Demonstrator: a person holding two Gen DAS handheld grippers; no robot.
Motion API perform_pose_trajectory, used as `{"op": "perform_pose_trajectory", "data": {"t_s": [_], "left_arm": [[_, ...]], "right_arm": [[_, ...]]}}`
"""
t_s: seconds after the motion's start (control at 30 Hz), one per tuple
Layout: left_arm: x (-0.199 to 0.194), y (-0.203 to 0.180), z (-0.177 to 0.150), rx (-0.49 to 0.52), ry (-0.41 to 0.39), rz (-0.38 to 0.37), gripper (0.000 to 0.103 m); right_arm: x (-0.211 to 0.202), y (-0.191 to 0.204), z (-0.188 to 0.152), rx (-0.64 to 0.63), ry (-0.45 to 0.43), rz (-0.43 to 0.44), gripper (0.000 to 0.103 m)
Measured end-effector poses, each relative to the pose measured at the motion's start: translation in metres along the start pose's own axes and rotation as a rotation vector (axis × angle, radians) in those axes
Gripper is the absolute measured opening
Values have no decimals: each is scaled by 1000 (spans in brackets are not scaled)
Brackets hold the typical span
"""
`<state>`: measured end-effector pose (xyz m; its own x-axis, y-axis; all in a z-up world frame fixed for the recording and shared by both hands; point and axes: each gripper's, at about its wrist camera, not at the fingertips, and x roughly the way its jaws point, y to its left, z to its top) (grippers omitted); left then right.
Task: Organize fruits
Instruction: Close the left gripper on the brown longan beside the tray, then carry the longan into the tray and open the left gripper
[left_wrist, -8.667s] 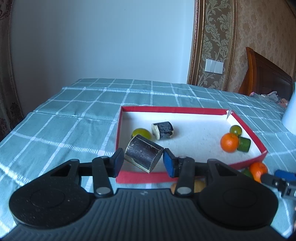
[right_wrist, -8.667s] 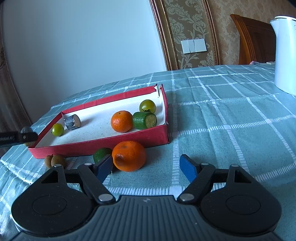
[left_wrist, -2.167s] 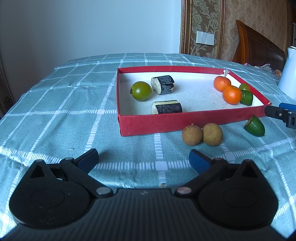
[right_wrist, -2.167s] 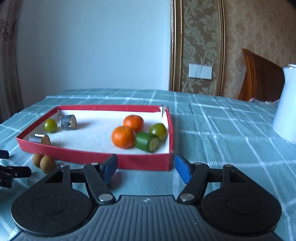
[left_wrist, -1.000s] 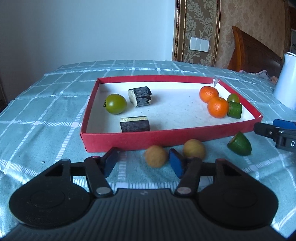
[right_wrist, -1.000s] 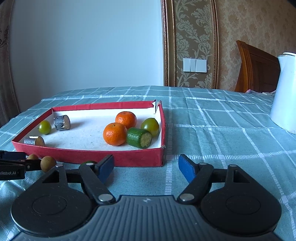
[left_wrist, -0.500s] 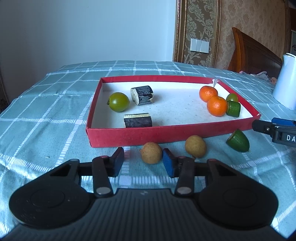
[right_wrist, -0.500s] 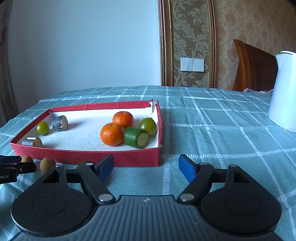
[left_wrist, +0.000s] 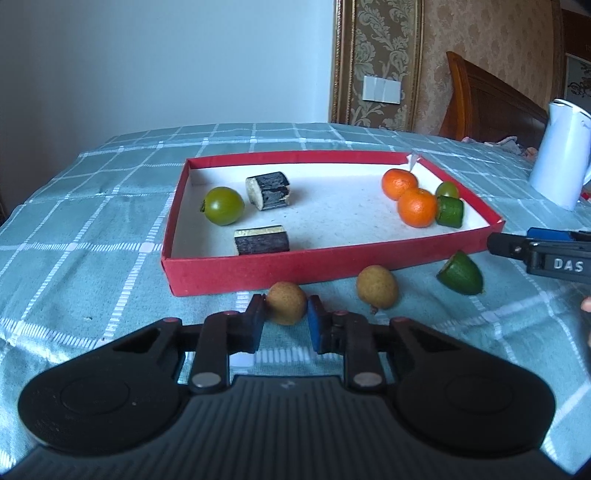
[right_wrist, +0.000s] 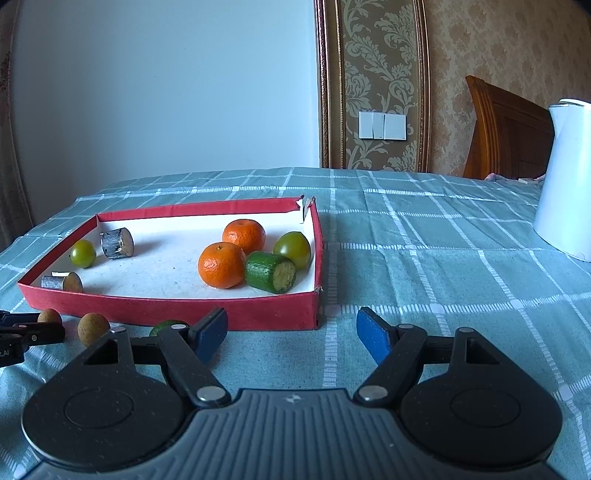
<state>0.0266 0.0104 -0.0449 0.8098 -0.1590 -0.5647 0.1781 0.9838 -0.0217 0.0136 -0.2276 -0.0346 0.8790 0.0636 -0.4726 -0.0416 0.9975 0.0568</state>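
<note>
**Now: one longan clamped, one waiting**

Left wrist view: the left gripper (left_wrist: 285, 309) has just closed its pads on a brown longan (left_wrist: 286, 302), in front of the red tray (left_wrist: 295, 266). A second longan (left_wrist: 377, 286) lies to the claw's right; the right gripper (left_wrist: 546, 254) is cut off at the frame edge.

Right wrist view: the right gripper (right_wrist: 291, 334) stands open over bare cloth. A green fruit piece (right_wrist: 168, 326) is mostly hidden behind its left finger.

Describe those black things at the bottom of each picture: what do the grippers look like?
Each is matte black plastic: a ribbed centre between two round discs, with silver pivot pins and two angular fingers tipped with blue pads. The left gripper and right gripper look alike. Seen side-on from the left camera, the right one bears white lettering, "DAS". No cables or sleeves show.
</note>
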Motion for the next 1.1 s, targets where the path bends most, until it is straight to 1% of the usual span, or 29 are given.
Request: {"op": "perform_pose_trajectory", "data": {"t_s": [0.23,0.4,0.5,0.6,0.7,0.9,1.03,1.1], "left_arm": [[-16,-3,14,18,-55,-27,22],[-14,-1,34,28,-82,-14,22],[-1,5,50,8,-71,-7,22],[16,10,60,0,-53,23,22],[32,15,65,-2,-32,48,22],[60,24,71,-29,16,60,22],[64,22,72,-17,0,64,22],[66,21,71,-20,-1,52,22]], "right_arm": [[1,-1,0,1,3,1,77],[2,0,0,2,5,1,77],[2,-1,0,3,6,0,77],[2,-1,0,6,9,0,77],[2,-1,1,5,13,2,77],[5,-1,1,4,26,4,77],[7,-2,1,10,42,8,77],[9,-3,1,13,51,10,77]]}}
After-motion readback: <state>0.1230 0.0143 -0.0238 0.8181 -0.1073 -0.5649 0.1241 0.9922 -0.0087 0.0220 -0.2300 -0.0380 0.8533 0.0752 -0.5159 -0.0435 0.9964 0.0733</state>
